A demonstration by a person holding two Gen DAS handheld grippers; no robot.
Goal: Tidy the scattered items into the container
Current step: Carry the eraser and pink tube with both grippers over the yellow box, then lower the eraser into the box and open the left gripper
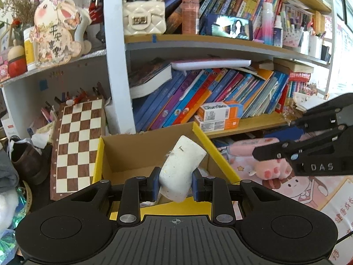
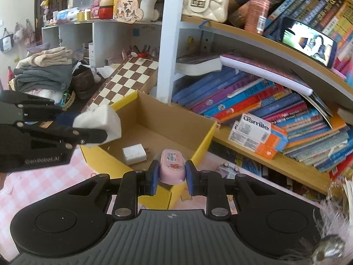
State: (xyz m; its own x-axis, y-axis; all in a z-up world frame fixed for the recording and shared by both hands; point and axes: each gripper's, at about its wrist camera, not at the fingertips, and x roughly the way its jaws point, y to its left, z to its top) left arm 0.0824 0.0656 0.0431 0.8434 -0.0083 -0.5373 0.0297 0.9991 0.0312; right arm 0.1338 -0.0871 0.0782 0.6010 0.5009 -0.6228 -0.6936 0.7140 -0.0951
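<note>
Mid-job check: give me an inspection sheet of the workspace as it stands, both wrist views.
Surface: pink checked cloth under the box.
Job's things: open cardboard box with yellow edges; white block inside.
Clutter: pink plush toy lying right of the box.
Grippers: left gripper shut on white sponge; right gripper shut on pink case; both at the box.
Cables: nothing seen.
Surroundings: bookshelf, chessboard, folded clothes.
</note>
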